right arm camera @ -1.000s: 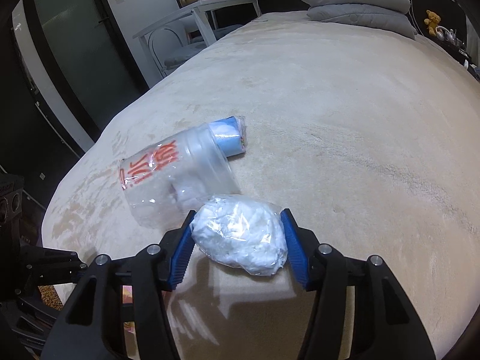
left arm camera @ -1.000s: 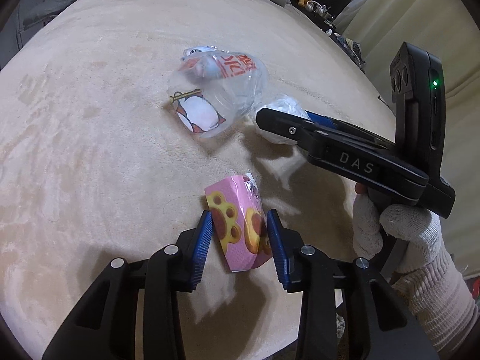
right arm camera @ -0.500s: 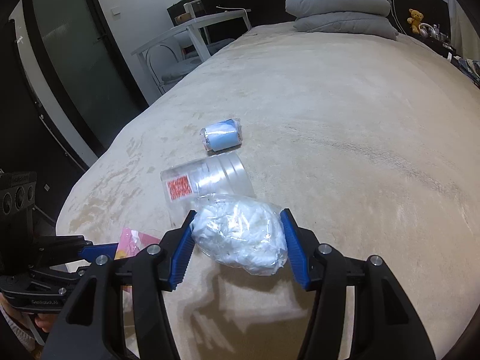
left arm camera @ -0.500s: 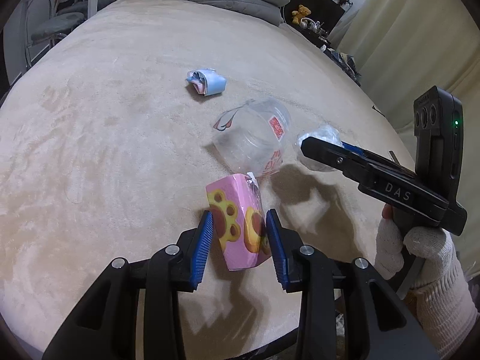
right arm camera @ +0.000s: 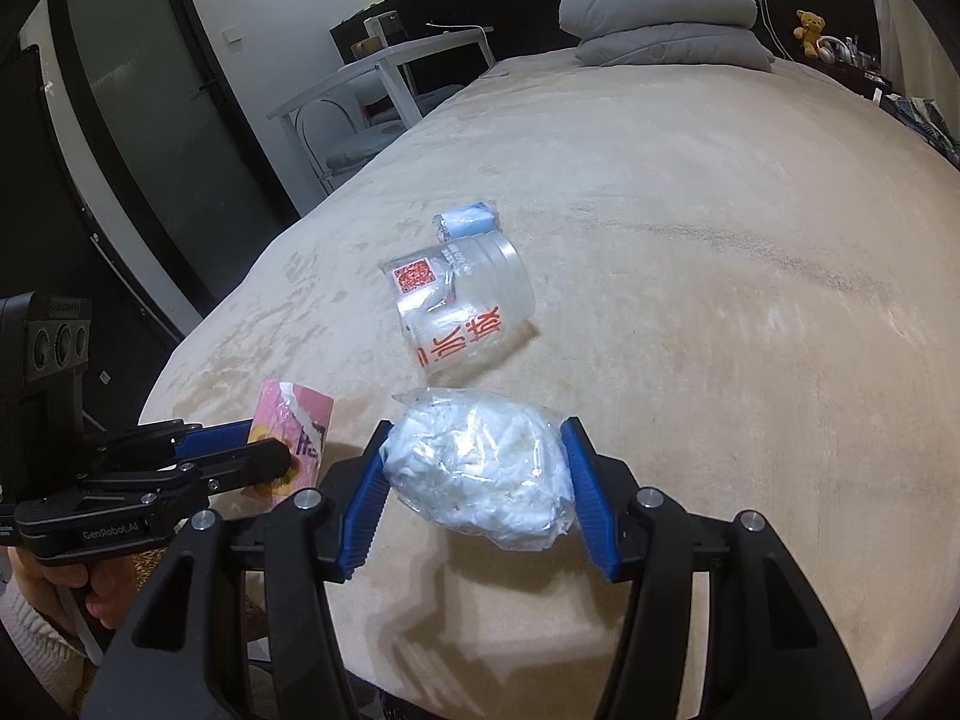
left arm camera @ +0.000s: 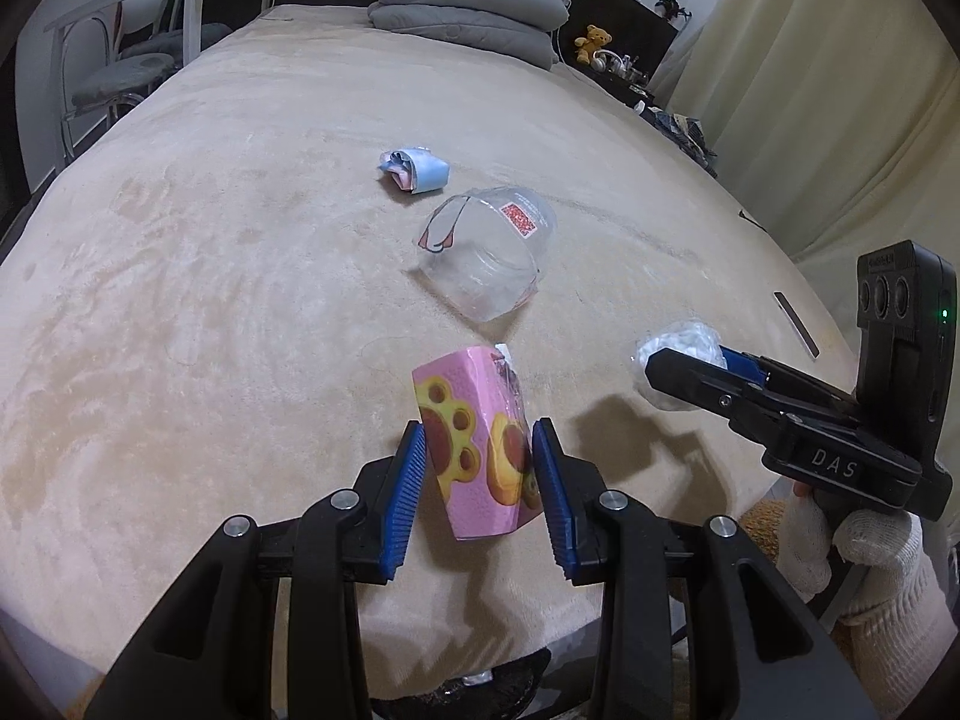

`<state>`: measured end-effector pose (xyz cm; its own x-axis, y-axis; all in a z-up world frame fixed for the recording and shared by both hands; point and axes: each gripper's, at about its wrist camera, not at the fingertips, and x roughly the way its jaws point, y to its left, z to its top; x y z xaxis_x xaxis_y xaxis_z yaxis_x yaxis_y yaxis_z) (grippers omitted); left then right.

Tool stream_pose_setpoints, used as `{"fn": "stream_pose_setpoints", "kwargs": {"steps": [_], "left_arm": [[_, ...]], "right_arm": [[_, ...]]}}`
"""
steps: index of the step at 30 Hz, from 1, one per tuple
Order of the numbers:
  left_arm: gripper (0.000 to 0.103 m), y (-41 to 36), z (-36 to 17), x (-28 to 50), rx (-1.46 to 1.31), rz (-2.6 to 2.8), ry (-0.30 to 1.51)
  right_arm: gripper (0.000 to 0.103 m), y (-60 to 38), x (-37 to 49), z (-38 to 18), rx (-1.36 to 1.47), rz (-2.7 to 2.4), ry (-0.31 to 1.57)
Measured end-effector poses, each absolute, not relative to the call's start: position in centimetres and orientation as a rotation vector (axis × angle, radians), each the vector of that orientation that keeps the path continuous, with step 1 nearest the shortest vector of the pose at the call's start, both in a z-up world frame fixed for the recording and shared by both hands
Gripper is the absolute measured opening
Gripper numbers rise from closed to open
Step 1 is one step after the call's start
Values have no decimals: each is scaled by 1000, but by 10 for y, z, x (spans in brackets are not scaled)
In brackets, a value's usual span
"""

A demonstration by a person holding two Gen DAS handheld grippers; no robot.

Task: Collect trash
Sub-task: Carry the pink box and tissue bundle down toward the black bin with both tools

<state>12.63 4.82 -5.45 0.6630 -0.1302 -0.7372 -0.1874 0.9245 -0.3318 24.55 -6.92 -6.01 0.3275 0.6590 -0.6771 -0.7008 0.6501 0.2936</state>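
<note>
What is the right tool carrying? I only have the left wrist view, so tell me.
Observer: A clear bag of white tissue, clamped between both pads of the right tool.
Operator: Report the cup's side I can't see.
Observer: The clear cup lies on its side on the bed cover, with large red characters on its wall.
Operator: Check my left tool from there.
Observer: The left tool is shut on the pink packet; the packet's torn face bears black print.

The small clutter on the dark shelf (left arm camera: 624,69) behind the beige bed is too tiny to identify. The white-gloved hand (left arm camera: 852,546) is cut off by the left wrist view's edge.
</note>
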Motion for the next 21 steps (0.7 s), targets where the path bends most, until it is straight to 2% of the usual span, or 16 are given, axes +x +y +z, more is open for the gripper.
{"fn": "stream_pose_setpoints", "kwargs": {"steps": [21], "left_arm": [[36, 1, -64, 43, -379, -2, 764]], "right_arm": [[56, -119, 148, -72, -18, 923, 856]]}}
